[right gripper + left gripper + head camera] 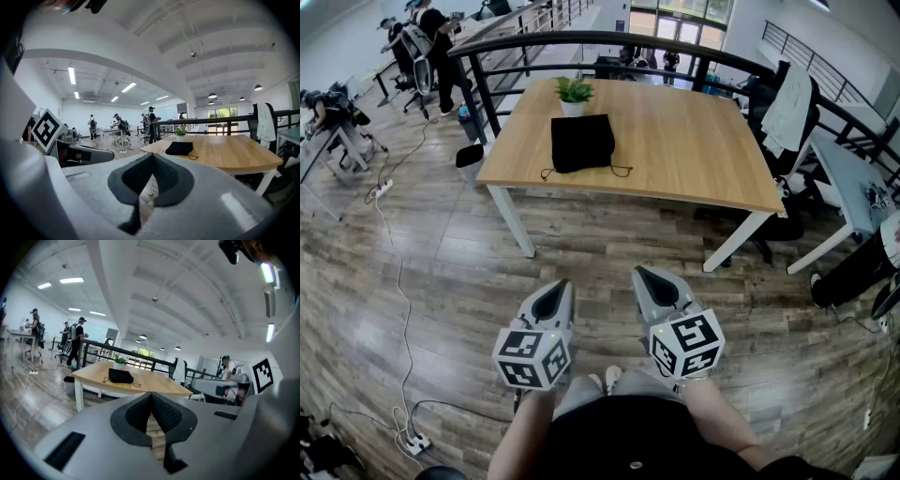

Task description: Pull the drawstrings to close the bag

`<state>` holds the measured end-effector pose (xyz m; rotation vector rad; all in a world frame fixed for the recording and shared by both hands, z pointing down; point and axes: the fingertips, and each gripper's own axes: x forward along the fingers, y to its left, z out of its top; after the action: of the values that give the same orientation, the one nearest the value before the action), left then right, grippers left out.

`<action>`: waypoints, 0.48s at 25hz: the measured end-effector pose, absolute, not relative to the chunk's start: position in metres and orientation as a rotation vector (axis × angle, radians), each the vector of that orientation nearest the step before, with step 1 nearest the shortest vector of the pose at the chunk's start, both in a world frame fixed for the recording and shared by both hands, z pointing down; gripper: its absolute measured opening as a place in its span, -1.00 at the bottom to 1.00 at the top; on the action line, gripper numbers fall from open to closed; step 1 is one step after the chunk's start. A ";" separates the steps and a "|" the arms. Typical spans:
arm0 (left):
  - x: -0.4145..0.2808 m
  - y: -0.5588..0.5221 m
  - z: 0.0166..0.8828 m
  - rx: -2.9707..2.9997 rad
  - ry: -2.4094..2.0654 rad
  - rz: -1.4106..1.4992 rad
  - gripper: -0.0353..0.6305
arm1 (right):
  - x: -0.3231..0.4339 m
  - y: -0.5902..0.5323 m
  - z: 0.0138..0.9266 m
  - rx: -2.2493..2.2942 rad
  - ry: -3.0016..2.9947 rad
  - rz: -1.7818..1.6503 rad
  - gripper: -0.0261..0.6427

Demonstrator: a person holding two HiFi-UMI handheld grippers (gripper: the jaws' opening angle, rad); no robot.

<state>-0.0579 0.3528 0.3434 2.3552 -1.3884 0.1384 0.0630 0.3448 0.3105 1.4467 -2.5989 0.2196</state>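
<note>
Two closed grippers with square-marker cubes

Bright, even ceiling-strip and window light; strong fisheye bending at edges

In the head view the table fills the upper centre of the frame. On it, toward its left end, lies the bag, with the potted plant just behind it, nearer the top edge. The railing curves behind the table, and a chair stands at its right. The left gripper and right gripper sit side by side at lower centre, well apart from the table, with the floor between.
</note>
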 end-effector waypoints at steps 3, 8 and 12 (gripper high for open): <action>-0.055 0.352 0.344 2.349 -1.383 0.128 -0.85 | 0.062 0.342 0.317 1.429 -2.587 0.233 -0.93; -0.052 0.350 0.349 2.356 -1.371 0.136 -0.85 | 0.064 0.343 0.322 1.403 -2.584 0.248 -0.94; -0.048 0.353 0.355 2.364 -1.355 0.158 -0.85 | 0.066 0.347 0.327 1.413 -2.588 0.280 -0.93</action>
<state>-0.0477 0.3527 0.3553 2.3638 -1.3546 0.1583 0.0665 0.3467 0.3274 1.4127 -2.5882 0.2801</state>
